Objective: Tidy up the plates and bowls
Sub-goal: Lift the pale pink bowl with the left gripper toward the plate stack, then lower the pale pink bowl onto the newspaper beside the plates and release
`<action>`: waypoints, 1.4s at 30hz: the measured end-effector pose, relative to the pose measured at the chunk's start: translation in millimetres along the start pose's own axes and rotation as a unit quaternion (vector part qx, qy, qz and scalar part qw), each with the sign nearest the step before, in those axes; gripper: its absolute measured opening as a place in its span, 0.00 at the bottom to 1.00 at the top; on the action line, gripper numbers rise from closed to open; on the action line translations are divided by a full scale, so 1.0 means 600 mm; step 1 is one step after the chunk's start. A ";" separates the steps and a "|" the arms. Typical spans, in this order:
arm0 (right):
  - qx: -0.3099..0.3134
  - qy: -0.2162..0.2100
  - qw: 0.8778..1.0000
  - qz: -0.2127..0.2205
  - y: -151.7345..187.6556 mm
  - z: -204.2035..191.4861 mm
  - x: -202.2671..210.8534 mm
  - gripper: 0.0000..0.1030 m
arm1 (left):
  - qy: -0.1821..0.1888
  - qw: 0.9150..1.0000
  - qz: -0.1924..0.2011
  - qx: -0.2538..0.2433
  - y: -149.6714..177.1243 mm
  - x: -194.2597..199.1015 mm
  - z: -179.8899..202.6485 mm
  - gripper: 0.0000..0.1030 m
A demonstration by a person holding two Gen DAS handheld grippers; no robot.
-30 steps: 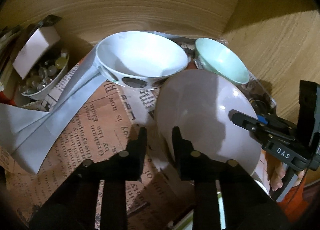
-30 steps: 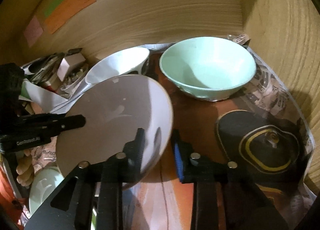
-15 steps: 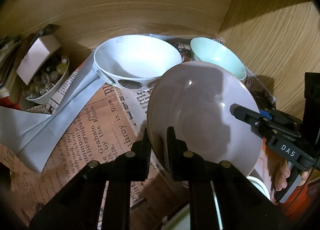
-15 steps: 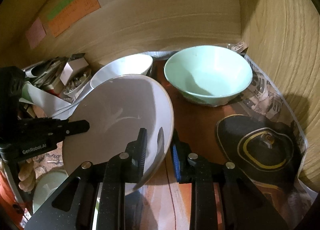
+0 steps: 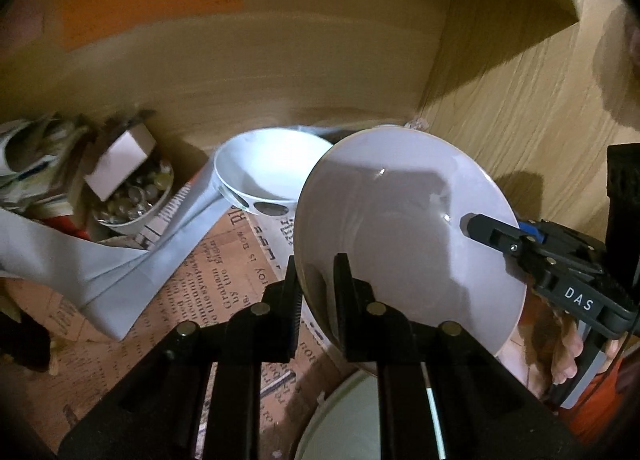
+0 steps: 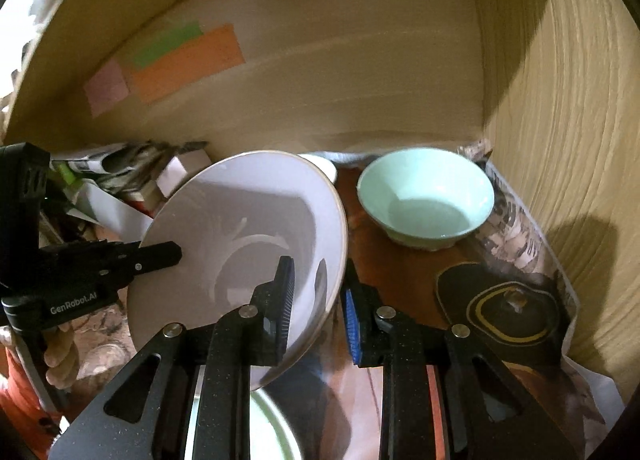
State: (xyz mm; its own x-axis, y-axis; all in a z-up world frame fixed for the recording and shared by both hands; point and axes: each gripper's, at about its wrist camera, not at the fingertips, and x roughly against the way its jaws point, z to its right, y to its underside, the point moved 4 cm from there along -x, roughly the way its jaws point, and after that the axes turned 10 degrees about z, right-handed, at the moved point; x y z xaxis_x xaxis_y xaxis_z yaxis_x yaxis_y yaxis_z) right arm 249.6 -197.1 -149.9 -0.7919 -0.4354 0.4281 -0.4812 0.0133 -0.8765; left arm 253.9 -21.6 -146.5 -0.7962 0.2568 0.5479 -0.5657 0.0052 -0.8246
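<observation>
Wood-grain panels close in this cupboard-like nook on the back and right, with orange, green and pink paper notes (image 6: pixel 182 60) stuck to the back wall. Old newspaper (image 5: pixel 200 280) lines the floor of it.

Both tools meet on one pale grey-white bowl (image 5: pixel 400 228), tilted up on edge and lifted clear of the paper. The left hand-held gripper (image 5: pixel 316 292) is clamped on the bowl's lower left rim, one finger inside the bowl and one outside, the wall pinched between them. The right hand-held gripper (image 6: pixel 318 300) is clamped on the opposite rim in the same way, its blue-padded finger outside and the black ribbed one inside. Each tool shows up in the other's view, biting the far edge of the bowl, with the person's fingers (image 5: pixel 568 352) wrapped round the handle below.

Beyond the left hand-held gripper, behind the held bowl, sits a white bowl with dark oval spots (image 5: pixel 264 176) on the newspaper. Further to its left is a small dish of glass beads (image 5: pixel 136 196) with a little cardboard box (image 5: pixel 120 156) propped on it, and a folded grey paper sheet (image 5: pixel 92 268) lies nearer.

Ahead and to the right of the right hand-held gripper a mint-green bowl (image 6: pixel 426 196) stands upright, well apart from the held one. Just right of that gripper lies a black lid with a gold ring (image 6: pixel 504 312). Directly beneath both tools a pale green plate (image 6: pixel 272 432) peeks out.
</observation>
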 end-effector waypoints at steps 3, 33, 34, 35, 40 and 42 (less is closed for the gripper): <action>0.004 -0.006 1.000 0.010 -0.003 -0.016 0.015 0.20 | 0.001 1.000 0.012 0.006 0.000 0.024 -0.004 0.14; 0.053 -0.104 0.993 0.023 0.059 -0.227 0.086 0.20 | -0.069 0.993 0.075 0.054 0.120 0.267 -0.087 0.14; 0.055 -0.109 0.992 0.021 0.063 -0.236 0.086 0.20 | -0.073 0.993 0.076 0.056 0.127 0.275 -0.092 0.14; 0.056 -0.111 0.992 0.019 0.066 -0.242 0.086 0.20 | -0.076 0.992 0.077 0.058 0.131 0.281 -0.096 0.14; 0.057 -0.125 0.991 0.002 0.090 -0.271 0.076 0.20 | -0.086 0.991 0.078 0.068 0.157 0.305 -0.114 0.14; 0.056 -0.129 0.990 -0.006 0.100 -0.280 0.072 0.20 | -0.089 0.990 0.077 0.072 0.168 0.313 -0.120 0.14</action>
State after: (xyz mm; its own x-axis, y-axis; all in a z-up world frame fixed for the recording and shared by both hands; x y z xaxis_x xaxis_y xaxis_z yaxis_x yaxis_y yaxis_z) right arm 123.7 -64.0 -147.1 -0.6572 -0.6506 0.3805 -0.4333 -0.0870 -0.8970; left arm 62.6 96.9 -137.0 -0.8933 0.0690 0.4442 -0.4494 -0.1614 -0.8786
